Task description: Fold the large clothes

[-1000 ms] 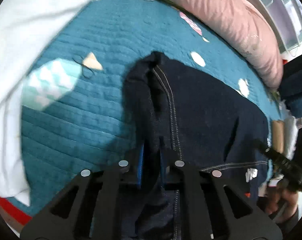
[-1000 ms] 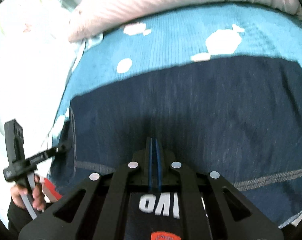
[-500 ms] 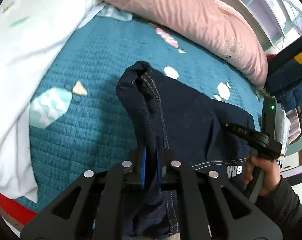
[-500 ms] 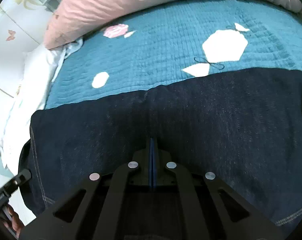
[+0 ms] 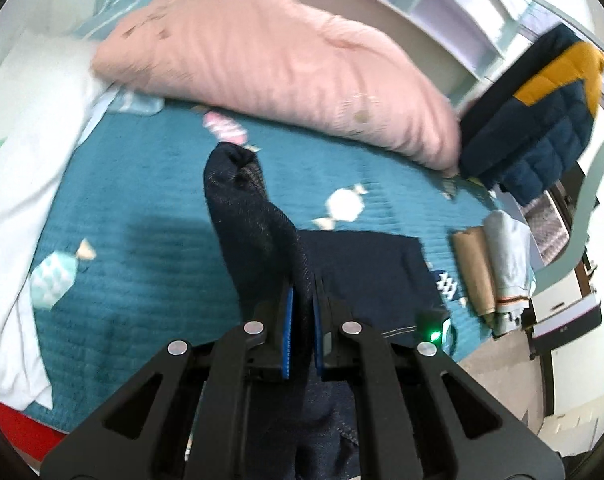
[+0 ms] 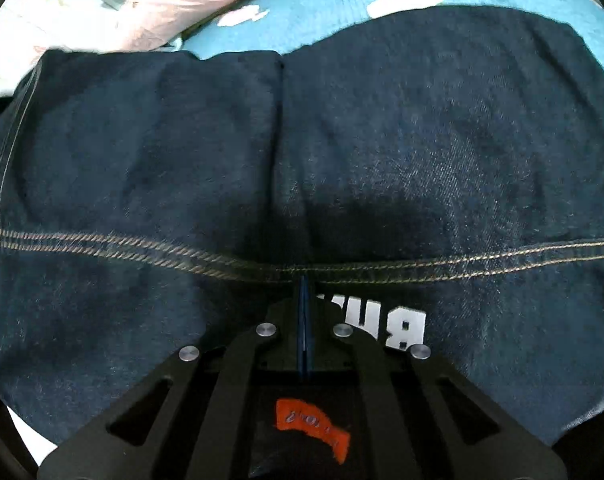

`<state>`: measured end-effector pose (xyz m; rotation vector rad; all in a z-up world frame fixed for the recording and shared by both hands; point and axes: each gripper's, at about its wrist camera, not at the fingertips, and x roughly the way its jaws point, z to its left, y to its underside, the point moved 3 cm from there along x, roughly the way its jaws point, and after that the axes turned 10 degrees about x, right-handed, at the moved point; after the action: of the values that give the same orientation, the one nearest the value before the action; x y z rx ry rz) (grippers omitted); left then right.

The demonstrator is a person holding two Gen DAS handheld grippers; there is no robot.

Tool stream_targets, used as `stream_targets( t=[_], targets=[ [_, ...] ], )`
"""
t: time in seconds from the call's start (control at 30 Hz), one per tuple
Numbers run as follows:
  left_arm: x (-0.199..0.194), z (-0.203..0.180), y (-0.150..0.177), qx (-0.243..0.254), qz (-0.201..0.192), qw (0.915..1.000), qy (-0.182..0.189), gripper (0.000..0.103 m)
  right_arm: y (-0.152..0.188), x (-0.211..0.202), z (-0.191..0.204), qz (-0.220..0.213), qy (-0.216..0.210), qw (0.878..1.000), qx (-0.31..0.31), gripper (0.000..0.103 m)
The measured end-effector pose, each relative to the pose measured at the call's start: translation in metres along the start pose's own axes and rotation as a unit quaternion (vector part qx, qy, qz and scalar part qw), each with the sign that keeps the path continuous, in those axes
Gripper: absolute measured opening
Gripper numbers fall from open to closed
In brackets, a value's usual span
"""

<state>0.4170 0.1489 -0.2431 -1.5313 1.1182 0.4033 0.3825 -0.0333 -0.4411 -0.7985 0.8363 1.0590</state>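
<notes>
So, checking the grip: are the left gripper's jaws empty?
No, the left gripper is clamped on a lifted fold of the dark denim garment.

**Layout on the bed**

The quilt covers the bed surface. A long pillow lies across its far edge. A sheet runs along the quilt's left side. A padded jacket sits at the pillow's right end, touching it. Rolled items lie on the quilt's right edge, below the jacket. The denim garment lies spread on the quilt, nearer than the pillow. One bunched part of it stands raised between the left gripper fingers. The right gripper sits over the garment, just before a stitched seam that runs left to right.
</notes>
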Motion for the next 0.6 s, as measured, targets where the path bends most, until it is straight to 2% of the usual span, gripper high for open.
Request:
stream_targets(
  t=[0.13, 0.2, 0.27, 0.37, 0.47, 0.5, 0.53, 0.57, 0.6],
  targets=[
    [0.01, -0.048, -0.02, 0.03, -0.007, 0.9993, 0.023, 0.008, 0.019, -0.023, -0.013, -0.007, 0.0, 1.0, -0.007, 0.002],
    [0.022, -0.073, -0.028, 0.038, -0.002, 0.9987, 0.034, 0.008, 0.024, -0.024, -0.028, 0.003, -0.027, 1.0, 0.006, 0.0],
    [0.036, -0.101, -0.034, 0.051, 0.001, 0.9979, 0.041, 0.008, 0.022, -0.046, -0.041, -0.021, -0.048, 0.999, 0.01, 0.003],
    [0.065, -0.146, -0.04, 0.068, 0.012, 0.9955, 0.066, 0.008, 0.012, -0.086, -0.058, -0.07, -0.053, 0.996, 0.008, 0.005],
    [0.099, -0.191, -0.045, 0.085, 0.026, 0.9926, 0.083, 0.006, 0.001, -0.116, -0.085, -0.092, -0.052, 0.994, 0.022, 0.005],
    [0.11, -0.207, -0.045, 0.088, 0.028, 0.9904, 0.102, 0.0, -0.001, -0.121, -0.094, -0.096, -0.049, 0.994, 0.026, 0.005],
    [0.118, -0.219, -0.045, 0.088, 0.033, 0.9881, 0.122, 0.0, -0.003, -0.126, -0.106, -0.098, -0.043, 0.994, 0.031, 0.005],
    [0.131, -0.233, -0.044, 0.093, 0.04, 0.9866, 0.127, 0.0, -0.004, -0.129, -0.119, -0.1, -0.038, 0.994, 0.038, 0.005],
    [0.143, -0.243, -0.043, 0.105, 0.047, 0.9873, 0.109, 0.0, -0.004, -0.133, -0.13, -0.101, -0.036, 0.993, 0.046, 0.005]
  ],
)
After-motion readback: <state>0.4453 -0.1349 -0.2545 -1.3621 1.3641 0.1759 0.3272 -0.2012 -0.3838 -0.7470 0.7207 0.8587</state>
